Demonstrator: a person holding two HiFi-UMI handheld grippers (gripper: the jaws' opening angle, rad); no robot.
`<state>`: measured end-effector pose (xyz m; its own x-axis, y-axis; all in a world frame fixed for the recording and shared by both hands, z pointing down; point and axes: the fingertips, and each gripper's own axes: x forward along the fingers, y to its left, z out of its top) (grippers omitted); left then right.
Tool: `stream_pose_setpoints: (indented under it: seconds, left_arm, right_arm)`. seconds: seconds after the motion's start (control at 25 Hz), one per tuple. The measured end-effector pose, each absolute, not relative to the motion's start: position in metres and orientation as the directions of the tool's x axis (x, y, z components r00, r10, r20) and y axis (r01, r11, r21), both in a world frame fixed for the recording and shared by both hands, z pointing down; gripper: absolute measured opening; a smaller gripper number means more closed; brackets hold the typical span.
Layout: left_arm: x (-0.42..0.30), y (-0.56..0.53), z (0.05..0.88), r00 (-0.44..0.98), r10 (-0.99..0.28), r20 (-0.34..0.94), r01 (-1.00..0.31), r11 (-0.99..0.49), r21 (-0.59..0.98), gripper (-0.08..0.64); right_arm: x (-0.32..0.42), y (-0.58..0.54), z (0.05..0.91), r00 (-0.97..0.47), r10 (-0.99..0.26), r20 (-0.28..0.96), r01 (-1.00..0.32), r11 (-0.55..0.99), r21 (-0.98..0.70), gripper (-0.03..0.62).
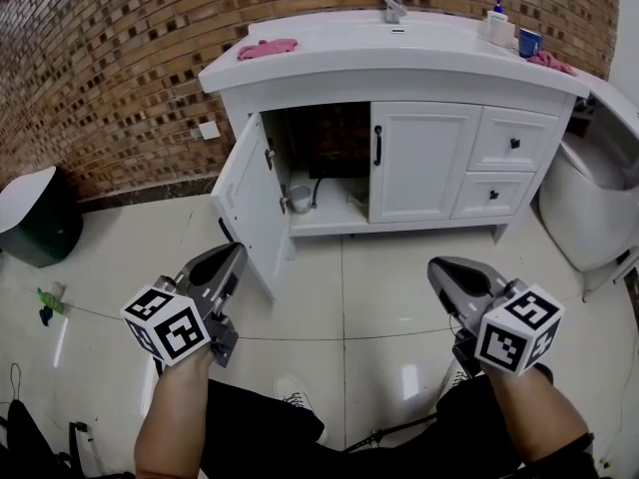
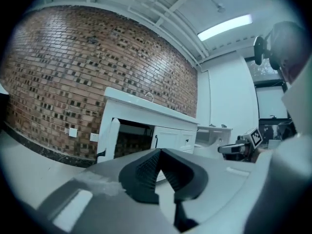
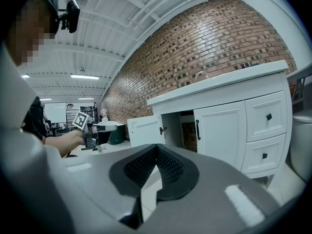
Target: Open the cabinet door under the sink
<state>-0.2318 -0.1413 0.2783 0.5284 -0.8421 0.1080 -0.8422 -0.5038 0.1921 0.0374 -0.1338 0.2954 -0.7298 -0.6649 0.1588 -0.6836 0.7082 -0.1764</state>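
Observation:
The white vanity cabinet [image 1: 399, 78] stands under the sink against a brick wall. Its left door [image 1: 250, 203] is swung wide open toward me and shows the dark inside. The right door [image 1: 424, 163], with a black handle [image 1: 377, 145], is closed. My left gripper [image 1: 235, 254] is shut and empty, held apart from the open door, just in front of its lower edge. My right gripper [image 1: 437, 265] is also shut and empty, well short of the cabinet. The left gripper view shows the open door [image 2: 109, 139], and the right gripper view shows it too [image 3: 144, 129].
Inside the cabinet sit a metal pot [image 1: 299, 199] and pipes. Two drawers [image 1: 512, 144] are at the right. On the counter are a pink cloth [image 1: 268, 48], a faucet [image 1: 392, 6] and a blue cup [image 1: 528, 41]. A white fixture [image 1: 594, 203] stands right, a dark bin [image 1: 35, 223] left.

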Motion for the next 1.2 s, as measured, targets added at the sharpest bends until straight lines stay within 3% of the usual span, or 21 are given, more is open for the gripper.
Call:
stream_pose_setpoints:
  seconds: [0.32,0.6,1.2]
  left_arm:
    - [-0.148,-0.102,0.274,0.651,-0.751,0.109,-0.758,-0.650,0.047,0.005]
    - [-0.119,-0.091,0.299,0.727,-0.675,0.124,-0.687,-0.712,0.149,0.005]
    - [-0.101,-0.078,0.296,0.752,-0.649,0.118,-0.659,-0.743,0.115,0.005]
  right_arm:
    - [0.050,-0.108,0.294,-0.714,-0.678,0.176,-0.699,0.702,-0.132,0.008]
    - [0.064,-0.090,0.296,-0.709,-0.680,0.187,-0.704,0.698,-0.128,0.008]
    - [0.070,-0.070,0.298,-0.721,-0.665,0.197,-0.691,0.713,-0.119,0.008]
